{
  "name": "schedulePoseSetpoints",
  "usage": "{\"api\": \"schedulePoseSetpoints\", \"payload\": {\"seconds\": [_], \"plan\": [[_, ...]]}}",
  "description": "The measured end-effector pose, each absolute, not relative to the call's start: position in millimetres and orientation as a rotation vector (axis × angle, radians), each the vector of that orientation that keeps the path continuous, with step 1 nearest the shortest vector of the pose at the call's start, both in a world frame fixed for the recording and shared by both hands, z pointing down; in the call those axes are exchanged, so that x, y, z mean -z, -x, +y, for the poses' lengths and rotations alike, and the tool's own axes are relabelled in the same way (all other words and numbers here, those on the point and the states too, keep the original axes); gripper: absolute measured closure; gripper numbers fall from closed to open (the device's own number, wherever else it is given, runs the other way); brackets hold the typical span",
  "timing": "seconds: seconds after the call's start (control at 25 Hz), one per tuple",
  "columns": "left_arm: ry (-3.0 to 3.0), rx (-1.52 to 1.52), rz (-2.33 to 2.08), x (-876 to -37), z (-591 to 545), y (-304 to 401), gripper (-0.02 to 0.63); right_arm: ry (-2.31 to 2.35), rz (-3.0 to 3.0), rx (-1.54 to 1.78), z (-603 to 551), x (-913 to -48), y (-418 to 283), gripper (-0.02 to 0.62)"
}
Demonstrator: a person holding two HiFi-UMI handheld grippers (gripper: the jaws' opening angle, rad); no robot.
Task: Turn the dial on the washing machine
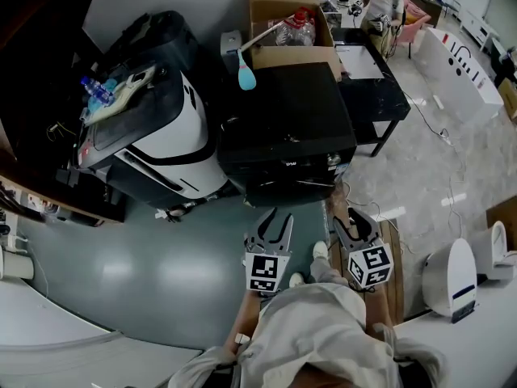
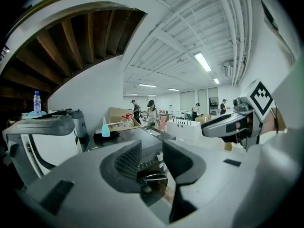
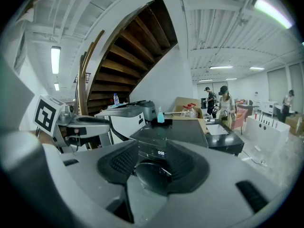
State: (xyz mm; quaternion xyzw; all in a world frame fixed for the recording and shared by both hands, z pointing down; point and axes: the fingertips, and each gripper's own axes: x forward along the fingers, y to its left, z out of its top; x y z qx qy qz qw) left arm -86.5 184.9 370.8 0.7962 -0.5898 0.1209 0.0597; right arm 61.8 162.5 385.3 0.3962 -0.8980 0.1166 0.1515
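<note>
The left gripper (image 1: pixel 277 217) hangs in the air in front of the washing machine (image 1: pixel 284 132), short of its front and not touching it. Its 2 jaws stand a narrow gap apart with nothing between the pads. In the left gripper view that gap frames the machine's control panel, where a small pale round dial (image 2: pixel 160 156) sits above the dark door. The right gripper (image 1: pixel 347 217) is beside the left one, off the machine's front right corner. Its jaws are likewise only slightly apart and empty, and between them the right gripper view shows the panel's lit display (image 3: pixel 161 153). Both grippers are clear of the dial. A teal-headed tool (image 1: pixel 247 78) lies on top of the machine at its back left corner. Behind the machine an open cardboard box (image 1: pixel 291 53) holds plastic bottles (image 1: pixel 295 29) with red caps. Left of the machine stands a white-and-black appliance (image 1: pixel 161 144), and to its right a low black table (image 1: pixel 376 103)
</note>
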Motion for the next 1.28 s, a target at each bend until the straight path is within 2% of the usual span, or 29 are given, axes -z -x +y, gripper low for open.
{"api": "schedulePoseSetpoints", "payload": {"seconds": [1.28], "plan": [[-2.169,-0.498,-1.995,-375,56,60,0.474,-0.841,-2.657,-0.414,-5,-410,-84,0.426]]}}
